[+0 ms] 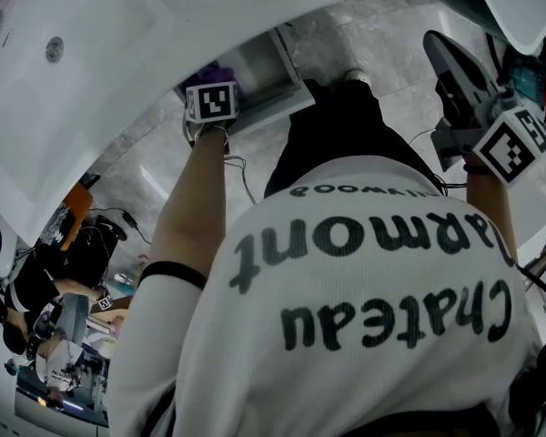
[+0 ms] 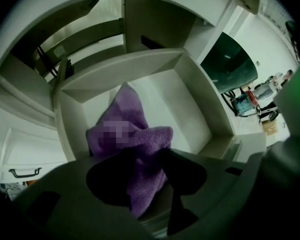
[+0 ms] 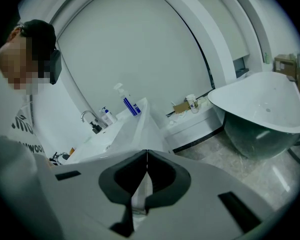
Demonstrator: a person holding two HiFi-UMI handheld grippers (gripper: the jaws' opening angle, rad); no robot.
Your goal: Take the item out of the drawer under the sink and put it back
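Note:
A purple towel (image 2: 132, 139) hangs bunched between the jaws of my left gripper (image 2: 145, 176), which is shut on it just above the open white drawer (image 2: 190, 104). In the head view the left gripper (image 1: 211, 98) reaches down to that drawer (image 1: 273, 71) under the sink (image 1: 64, 89), and a bit of purple towel (image 1: 209, 69) shows beyond its marker cube. My right gripper (image 1: 446, 57) is held up at the right, away from the drawer. Its jaws (image 3: 147, 156) meet at the tips with nothing between them.
A shut drawer front with a dark handle (image 2: 25, 172) lies left of the open one. The right gripper view shows a faucet (image 3: 90, 119), a pump bottle (image 3: 130, 104) on the counter and a white bathtub (image 3: 265, 109) on the marble floor. Cables and gear (image 1: 73, 271) crowd the lower left.

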